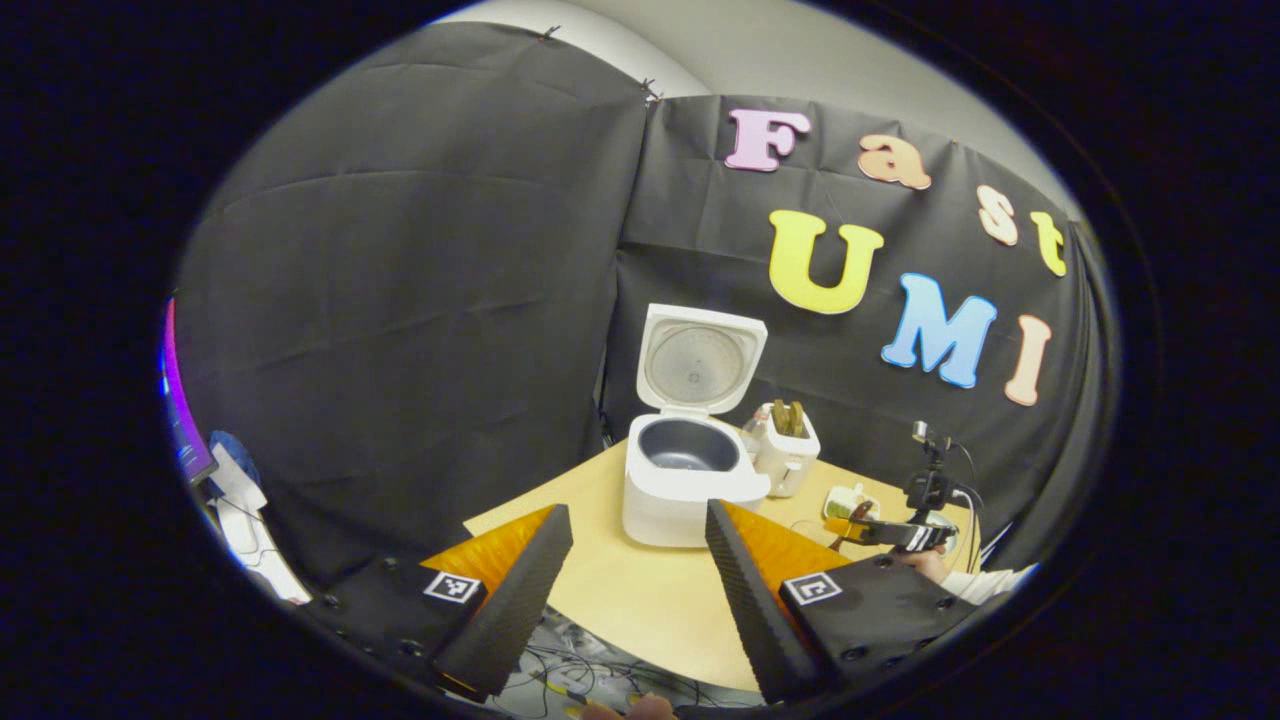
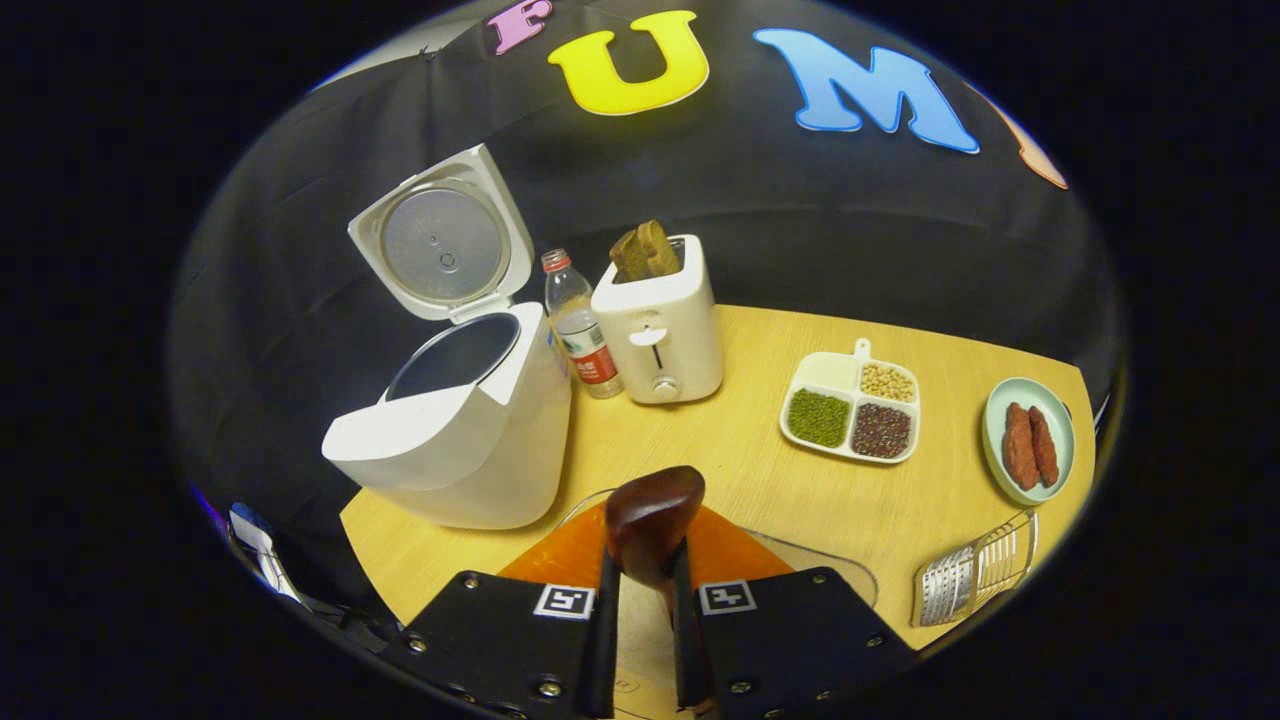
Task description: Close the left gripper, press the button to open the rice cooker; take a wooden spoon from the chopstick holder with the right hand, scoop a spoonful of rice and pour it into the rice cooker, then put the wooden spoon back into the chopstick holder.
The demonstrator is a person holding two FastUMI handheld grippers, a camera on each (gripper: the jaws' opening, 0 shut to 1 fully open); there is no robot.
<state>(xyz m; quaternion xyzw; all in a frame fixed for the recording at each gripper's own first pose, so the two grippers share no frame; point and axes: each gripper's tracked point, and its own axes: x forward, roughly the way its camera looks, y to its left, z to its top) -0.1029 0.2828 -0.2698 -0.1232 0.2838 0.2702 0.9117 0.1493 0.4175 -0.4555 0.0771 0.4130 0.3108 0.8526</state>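
The white rice cooker (image 1: 690, 485) stands open on the wooden table (image 1: 640, 590), its lid (image 1: 702, 360) upright and the dark inner pot empty. My left gripper (image 1: 630, 590) hangs open before it, above the table's near edge, holding nothing. In the right gripper view the cooker (image 2: 470, 430) sits to the left, lid (image 2: 440, 240) raised. My right gripper (image 2: 645, 565) is shut on the wooden spoon (image 2: 652, 510), whose dark bowl sticks up past the fingertips. Whether the spoon holds rice is hidden. Farther off in the left gripper view, a hand holds the right gripper (image 1: 890, 532).
Behind the cooker stand a water bottle (image 2: 580, 335) and a white toaster (image 2: 660, 325) with bread in it. A divided dish of grains (image 2: 850, 410), a green plate of sausages (image 2: 1030, 440) and a metal wire holder (image 2: 975, 570) lie to the right. A clear container's rim (image 2: 830, 560) curves under my right gripper.
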